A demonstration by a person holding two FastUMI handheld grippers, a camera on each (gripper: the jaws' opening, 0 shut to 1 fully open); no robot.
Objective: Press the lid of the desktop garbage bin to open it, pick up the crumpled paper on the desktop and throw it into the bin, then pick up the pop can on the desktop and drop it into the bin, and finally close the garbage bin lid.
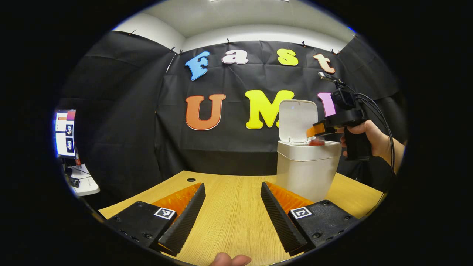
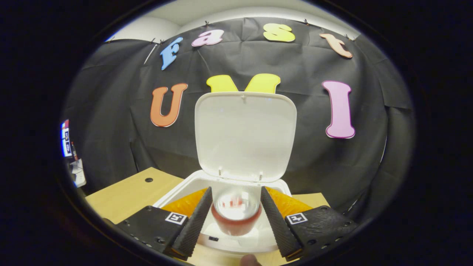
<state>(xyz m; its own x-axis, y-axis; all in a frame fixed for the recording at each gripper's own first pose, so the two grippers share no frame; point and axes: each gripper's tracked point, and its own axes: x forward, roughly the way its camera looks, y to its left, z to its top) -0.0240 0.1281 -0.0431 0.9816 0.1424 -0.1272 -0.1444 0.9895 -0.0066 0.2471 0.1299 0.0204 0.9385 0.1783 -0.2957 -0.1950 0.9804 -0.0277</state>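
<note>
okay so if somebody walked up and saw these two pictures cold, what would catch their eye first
Most likely the white garbage bin on the right side of the wooden desk, its lid standing upright and open. Next, the pop can held between the fingers of the right gripper directly over the bin's mouth, apparently about to be dropped in. The left gripper hangs open above bare desk, holding nothing.
</note>
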